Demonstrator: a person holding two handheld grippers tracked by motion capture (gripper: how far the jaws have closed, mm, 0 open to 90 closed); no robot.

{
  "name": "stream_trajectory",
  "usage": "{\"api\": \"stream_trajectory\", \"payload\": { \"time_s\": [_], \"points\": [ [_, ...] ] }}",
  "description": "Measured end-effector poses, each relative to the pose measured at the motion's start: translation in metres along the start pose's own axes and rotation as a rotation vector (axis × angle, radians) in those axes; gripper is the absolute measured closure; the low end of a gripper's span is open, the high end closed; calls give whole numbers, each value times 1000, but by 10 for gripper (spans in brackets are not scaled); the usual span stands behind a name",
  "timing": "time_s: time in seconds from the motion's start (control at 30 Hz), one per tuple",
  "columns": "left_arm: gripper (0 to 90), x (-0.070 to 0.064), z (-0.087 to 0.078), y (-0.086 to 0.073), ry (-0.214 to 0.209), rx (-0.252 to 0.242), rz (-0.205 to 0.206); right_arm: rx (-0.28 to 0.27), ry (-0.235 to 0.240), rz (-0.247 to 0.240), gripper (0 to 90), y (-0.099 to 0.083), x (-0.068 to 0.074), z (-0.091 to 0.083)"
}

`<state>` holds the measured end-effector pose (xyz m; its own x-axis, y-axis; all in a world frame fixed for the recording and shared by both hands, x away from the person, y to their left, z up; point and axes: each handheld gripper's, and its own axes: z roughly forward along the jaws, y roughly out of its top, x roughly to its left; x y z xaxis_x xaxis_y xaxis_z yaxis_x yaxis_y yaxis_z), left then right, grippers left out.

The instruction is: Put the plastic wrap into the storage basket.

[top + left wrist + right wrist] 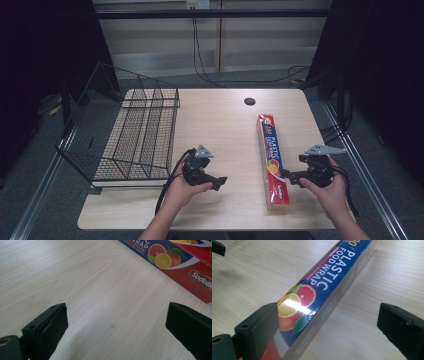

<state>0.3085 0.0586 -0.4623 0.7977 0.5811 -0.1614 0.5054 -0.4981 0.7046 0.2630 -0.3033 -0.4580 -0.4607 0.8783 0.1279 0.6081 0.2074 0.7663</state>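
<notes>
A long plastic food wrap box (272, 160), blue and red with citrus fruit printed on it, lies lengthwise on the right half of the wooden table (220, 125). My right gripper (291, 178) is held just right of the box's near end, jaws pointing left at it. In the right gripper view the box (324, 282) runs between the open jaws of that gripper (328, 320), close to the left jaw. My left gripper (220, 182) hovers low at the table's middle front, open and holding nothing (117, 322); the box's red end (180, 262) lies ahead of it.
A black wire basket (135, 135) stands on the table's left side, overhanging the left edge. A round cable hole (249, 101) sits near the far edge. Bare wood lies between the basket and the box. The left gripper's jaw tip (217, 247) shows in the right gripper view.
</notes>
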Motion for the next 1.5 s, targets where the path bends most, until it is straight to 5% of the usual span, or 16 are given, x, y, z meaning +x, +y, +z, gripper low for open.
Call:
{"api": "stream_trajectory", "payload": {
  "time_s": [0.67,1.17,1.5],
  "points": [
    [43,-2,4,0,-1,37,20,91,-72,136,50,29,25,39],
    [43,-5,6,0,-4,79,37,134,-124,156,110,26,35,51],
    [44,-6,7,0,-13,62,29,183,-153,139,184,25,38,60]
  ]
}}
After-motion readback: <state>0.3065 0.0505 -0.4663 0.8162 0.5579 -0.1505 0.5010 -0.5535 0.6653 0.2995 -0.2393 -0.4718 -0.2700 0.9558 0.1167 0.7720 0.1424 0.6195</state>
